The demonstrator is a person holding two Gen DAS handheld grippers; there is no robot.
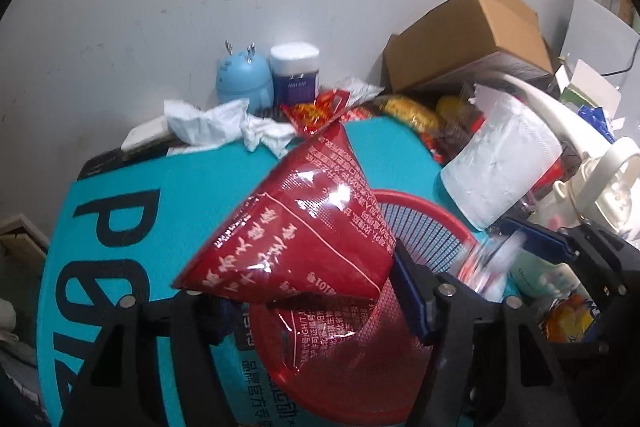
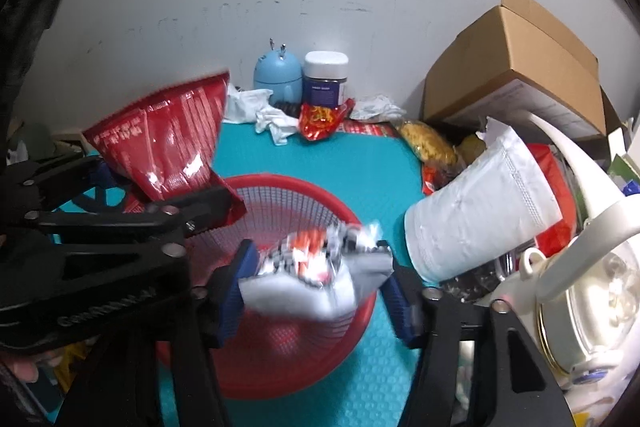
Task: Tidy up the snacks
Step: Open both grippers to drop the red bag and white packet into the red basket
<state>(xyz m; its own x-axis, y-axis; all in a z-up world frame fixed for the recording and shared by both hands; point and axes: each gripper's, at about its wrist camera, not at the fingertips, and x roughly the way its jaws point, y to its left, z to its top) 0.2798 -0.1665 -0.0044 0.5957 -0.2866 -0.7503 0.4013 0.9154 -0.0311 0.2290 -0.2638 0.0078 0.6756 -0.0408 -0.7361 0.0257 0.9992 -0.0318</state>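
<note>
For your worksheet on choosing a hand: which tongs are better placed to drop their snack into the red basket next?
Right. The right tongs hold the white packet directly above the red basket opening. The left tongs grip the red bag nearer the basket's rim, partly over the teal mat.

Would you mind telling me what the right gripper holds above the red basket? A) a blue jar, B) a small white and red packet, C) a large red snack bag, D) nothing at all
B: in the right wrist view the right gripper is closed on a small white and red packet over the red basket, while the large red snack bag sits in the left gripper.
</note>
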